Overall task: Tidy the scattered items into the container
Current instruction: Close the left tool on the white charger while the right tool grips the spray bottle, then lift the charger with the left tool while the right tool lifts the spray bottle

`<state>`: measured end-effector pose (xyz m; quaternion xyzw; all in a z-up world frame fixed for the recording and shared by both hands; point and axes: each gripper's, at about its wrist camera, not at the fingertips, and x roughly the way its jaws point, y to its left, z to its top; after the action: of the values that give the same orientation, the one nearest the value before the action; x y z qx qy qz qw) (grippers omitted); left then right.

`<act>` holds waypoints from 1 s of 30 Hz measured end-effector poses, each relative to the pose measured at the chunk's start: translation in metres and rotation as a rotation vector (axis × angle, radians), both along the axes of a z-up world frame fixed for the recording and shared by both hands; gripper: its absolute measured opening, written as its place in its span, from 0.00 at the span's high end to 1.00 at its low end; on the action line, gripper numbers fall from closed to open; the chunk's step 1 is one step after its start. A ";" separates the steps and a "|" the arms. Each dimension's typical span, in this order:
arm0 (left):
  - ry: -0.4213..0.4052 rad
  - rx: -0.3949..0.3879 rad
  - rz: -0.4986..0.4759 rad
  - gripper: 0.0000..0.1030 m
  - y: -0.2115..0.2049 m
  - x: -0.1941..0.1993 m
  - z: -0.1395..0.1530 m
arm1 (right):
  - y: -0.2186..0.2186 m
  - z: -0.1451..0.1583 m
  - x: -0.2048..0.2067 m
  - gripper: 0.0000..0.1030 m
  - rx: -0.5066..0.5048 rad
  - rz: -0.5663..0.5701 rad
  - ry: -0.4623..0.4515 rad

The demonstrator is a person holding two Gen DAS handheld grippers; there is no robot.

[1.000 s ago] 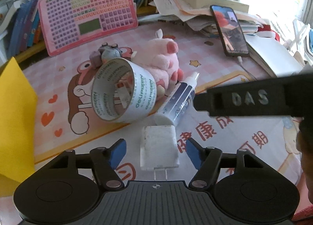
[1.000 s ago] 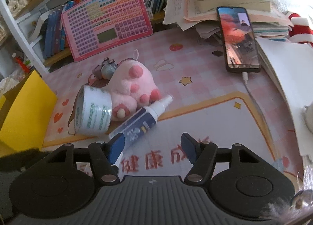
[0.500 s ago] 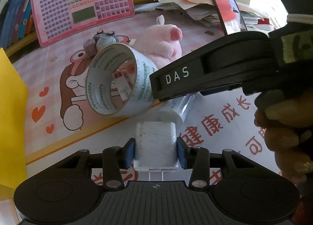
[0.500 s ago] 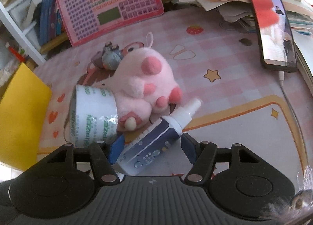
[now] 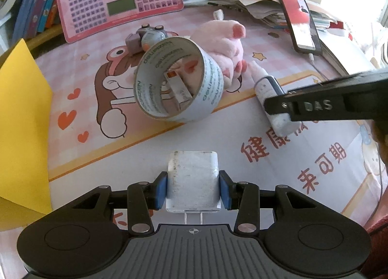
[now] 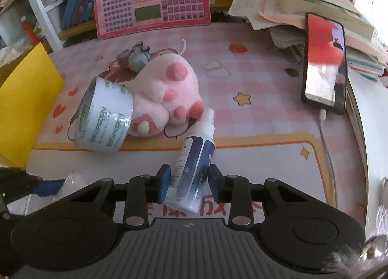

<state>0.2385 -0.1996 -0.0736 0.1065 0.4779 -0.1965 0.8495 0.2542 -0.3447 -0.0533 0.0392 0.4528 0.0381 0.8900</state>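
- Your left tongs [image 5: 193,188] are clamped on the white charger block [image 5: 192,182], blue pads flat against its two sides and its metal prongs pointing back toward the camera. Lift it straight up before you swing, so the prongs do not drag on the worktop [image 5: 242,133].
- Your right tongs [image 6: 186,183] are pressed on the lower body of the spray bottle [image 6: 194,167], which lies tilted with its nozzle toward 12 o'clock, touching the pink plush pig [image 6: 167,95]. The grip sits near the base, so I judge the bottle may pivot; keep it low and level as it comes away from the pig.
- The yellow container [image 5: 21,119] stands at 9 o'clock in the left view and at about 9 to 10 o'clock in the right view. Its opening is out of view, so find the rim before you let go.
- Carry the charger first, since the left tongs are nearer the container; the right tongs cross the left view at 3 o'clock, so stagger the two moves.
- Pass in front of the tape roll [image 5: 178,80], which rests on its edge against the pig with a small box inside its core; a nudge would probably set it rolling.
- The tape roll, the pig and the small grey toy camera [image 6: 135,57] behind them are yet to be tidied.
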 end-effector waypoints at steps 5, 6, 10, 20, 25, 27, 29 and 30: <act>-0.007 0.006 0.010 0.59 -0.002 -0.001 -0.001 | 0.003 -0.007 0.010 0.65 -0.023 -0.006 0.000; -0.009 0.008 0.011 0.59 -0.002 -0.001 -0.001 | 0.003 -0.009 0.012 0.64 -0.026 -0.007 0.006; -0.027 0.009 0.013 0.58 -0.002 -0.003 -0.002 | 0.004 -0.016 0.018 0.63 -0.030 -0.009 0.024; -0.057 0.000 0.042 0.55 -0.005 -0.003 -0.004 | 0.010 -0.018 0.014 0.64 -0.100 0.041 -0.009; -0.060 0.000 0.061 0.53 -0.006 -0.003 -0.003 | 0.008 -0.017 0.004 0.70 -0.099 0.060 0.000; -0.063 0.000 0.062 0.53 -0.006 -0.004 -0.004 | 0.007 -0.016 -0.004 0.70 -0.091 0.069 0.006; -0.066 -0.001 0.060 0.53 -0.005 -0.004 -0.004 | 0.007 -0.016 -0.012 0.70 -0.087 0.076 0.006; -0.067 -0.003 0.060 0.53 -0.005 -0.004 -0.004 | 0.008 -0.016 -0.014 0.70 -0.085 0.078 0.006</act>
<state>0.2344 -0.2048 -0.0775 0.0974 0.4520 -0.1677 0.8707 0.2403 -0.3369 -0.0695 -0.0163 0.4577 0.0534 0.8874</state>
